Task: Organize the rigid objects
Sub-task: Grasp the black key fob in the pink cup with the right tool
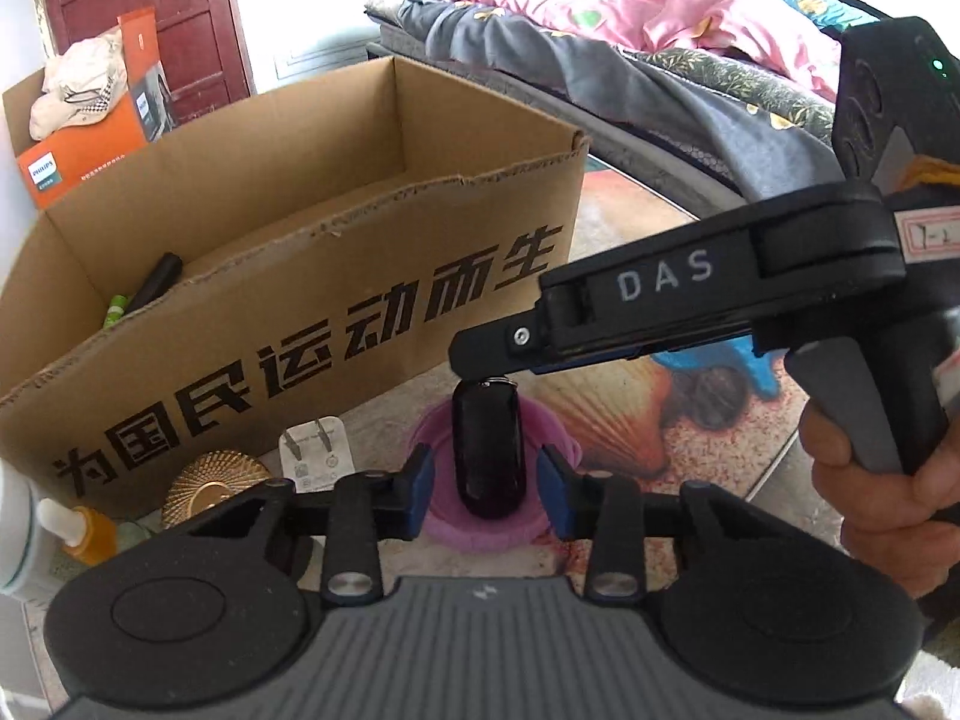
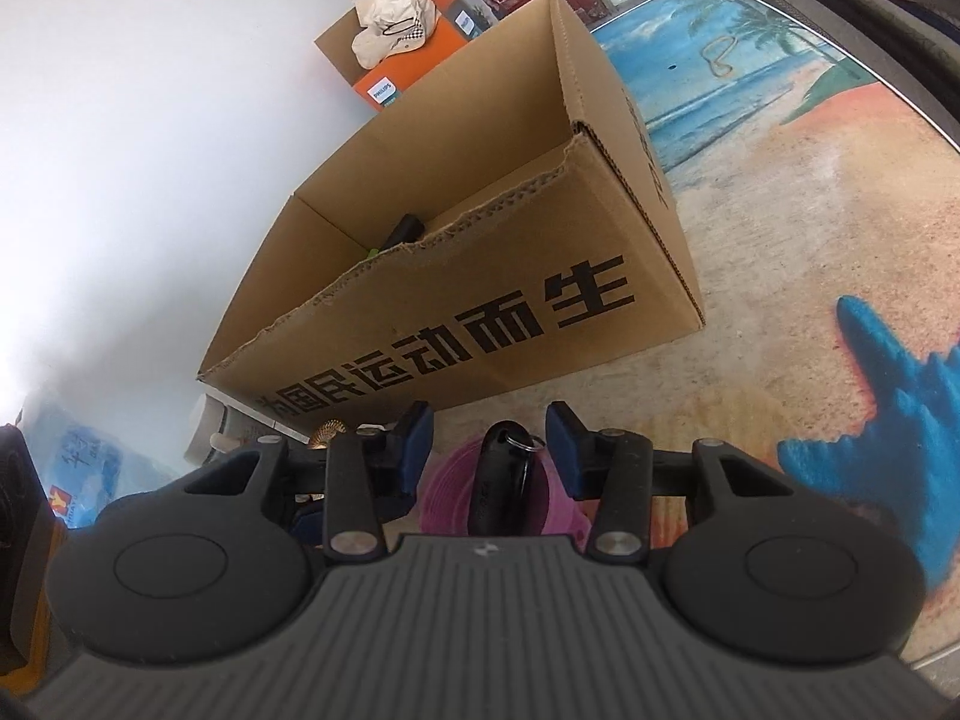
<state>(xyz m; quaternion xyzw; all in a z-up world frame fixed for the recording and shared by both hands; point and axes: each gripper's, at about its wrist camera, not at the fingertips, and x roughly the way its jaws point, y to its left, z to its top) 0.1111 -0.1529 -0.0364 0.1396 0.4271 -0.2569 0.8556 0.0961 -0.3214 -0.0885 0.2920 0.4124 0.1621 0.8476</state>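
Cardboard box (image 1: 360, 276) ahead (top open)

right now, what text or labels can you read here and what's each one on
"为国民运动而生" on the cardboard box front.
"PHILIPS" on the orange box.
"DAS" on the right hand-held gripper.
A handwritten tag on it, perhaps "1-2", unclear.
White plug adapter print: too small.

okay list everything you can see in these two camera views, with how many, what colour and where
cardboard box: one, brown, on the mat
black key fob: one, on the purple lid, between both grippers' open jaws
purple lid: one, on the mat
white plug: one, by the box
gold disc: one, left of the plug
orange box: one, behind the cardboard box
left gripper: black, blue pads
right gripper: black, blue pads
hand: one, on the right gripper's handle
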